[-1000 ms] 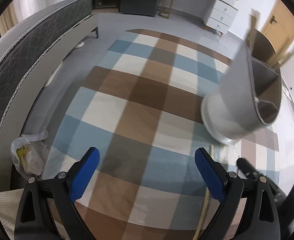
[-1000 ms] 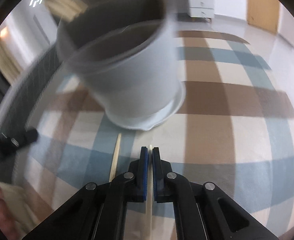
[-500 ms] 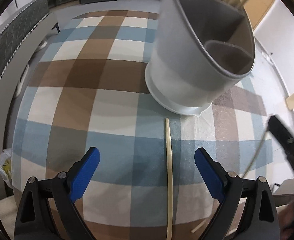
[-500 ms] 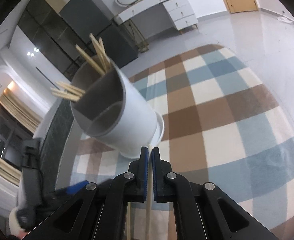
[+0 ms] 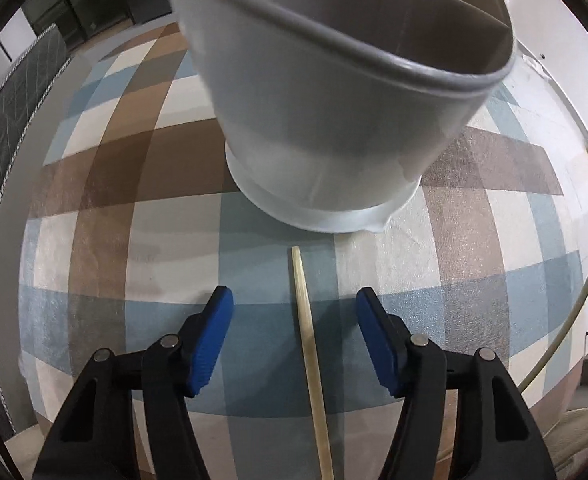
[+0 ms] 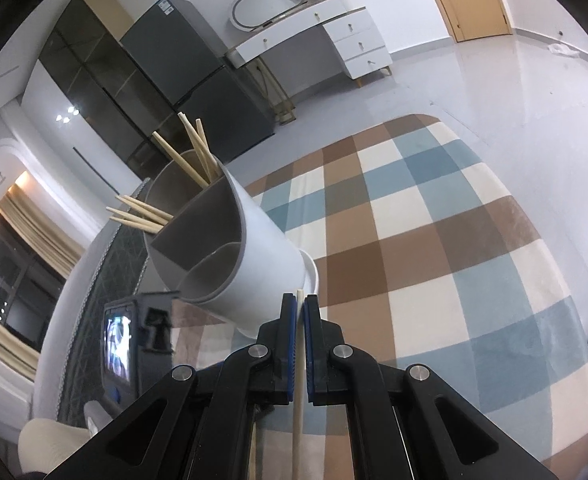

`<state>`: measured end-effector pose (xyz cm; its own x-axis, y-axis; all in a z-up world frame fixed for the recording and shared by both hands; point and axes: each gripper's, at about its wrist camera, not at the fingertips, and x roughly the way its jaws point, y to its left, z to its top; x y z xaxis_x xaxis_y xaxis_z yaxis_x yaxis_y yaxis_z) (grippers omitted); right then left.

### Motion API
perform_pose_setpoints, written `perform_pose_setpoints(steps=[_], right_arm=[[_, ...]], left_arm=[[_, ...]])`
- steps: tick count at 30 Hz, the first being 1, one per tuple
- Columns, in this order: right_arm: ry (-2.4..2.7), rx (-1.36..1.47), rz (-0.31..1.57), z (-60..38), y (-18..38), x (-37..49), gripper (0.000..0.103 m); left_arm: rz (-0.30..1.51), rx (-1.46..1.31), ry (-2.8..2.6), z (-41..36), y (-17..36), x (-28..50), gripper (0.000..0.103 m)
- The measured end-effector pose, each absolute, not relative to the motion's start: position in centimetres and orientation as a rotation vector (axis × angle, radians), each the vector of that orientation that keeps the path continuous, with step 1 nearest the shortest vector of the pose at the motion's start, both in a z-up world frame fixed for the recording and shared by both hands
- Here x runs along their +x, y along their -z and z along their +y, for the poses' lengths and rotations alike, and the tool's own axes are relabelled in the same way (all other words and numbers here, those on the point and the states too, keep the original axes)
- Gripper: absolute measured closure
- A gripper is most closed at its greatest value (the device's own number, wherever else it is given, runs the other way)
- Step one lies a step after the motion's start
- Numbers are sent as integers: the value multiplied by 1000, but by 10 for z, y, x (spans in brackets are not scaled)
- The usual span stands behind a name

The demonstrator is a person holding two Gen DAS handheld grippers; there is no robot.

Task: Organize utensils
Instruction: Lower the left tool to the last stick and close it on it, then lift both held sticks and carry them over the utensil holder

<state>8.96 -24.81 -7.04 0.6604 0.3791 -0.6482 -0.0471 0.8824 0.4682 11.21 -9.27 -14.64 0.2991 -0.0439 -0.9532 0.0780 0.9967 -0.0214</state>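
Note:
A white utensil holder [image 5: 334, 128] with grey inner compartments stands on the checked tablecloth; it also shows in the right wrist view [image 6: 230, 256], with several wooden chopsticks [image 6: 190, 152] sticking out of its far compartments. My left gripper [image 5: 294, 312] is open low over the cloth, and a wooden chopstick [image 5: 310, 356] lies on the cloth between its fingers, pointing at the holder's base. My right gripper [image 6: 299, 304] is shut on another chopstick [image 6: 298, 384], raised above the table, its tip close to the holder's right side.
The checked cloth [image 6: 434, 248] covers a round table [image 5: 550, 356]. A grey padded bed edge [image 5: 6, 120] runs along the left. A cabinet, fridge and white dresser [image 6: 326, 44] stand across the room. The left gripper's body with its screen [image 6: 134, 336] shows left of the holder.
My left gripper moved forward up to the holder, straddling the lying chopstick, and its fingers narrowed. My right gripper rose and tilted upward, carrying its chopstick.

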Motion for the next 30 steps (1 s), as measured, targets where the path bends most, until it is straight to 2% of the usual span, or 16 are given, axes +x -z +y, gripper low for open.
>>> perform_pose_setpoints(steps=[2,3,4,5,6,12,22,30], right_arm=[[-247,437,820,-247,70,90,100],[-247,434,820,-246,70,90,100],[-248,433,818,-245,69,90,100],[-249,428,814,-243,67,90,100],[-250,421,807,-242,65,89,100],[-252,335,733,-237,45,75,100],[-264,289,643,-233,18,30,100],[-276,217,577,-218,6,3,100]], left_arm=[[1259,19,71,-90,146,111,52],[1256,17,71,-89,146,112,67],[1249,15,76,-89,144,111,90],[1253,11,92,-89,144,111,98],[1258,3,104,-87,144,111,101],[1207,-129,109,-62,130,104,102],[849,-202,160,-34,45,40,102],[790,-158,202,-41,21,8,102]])
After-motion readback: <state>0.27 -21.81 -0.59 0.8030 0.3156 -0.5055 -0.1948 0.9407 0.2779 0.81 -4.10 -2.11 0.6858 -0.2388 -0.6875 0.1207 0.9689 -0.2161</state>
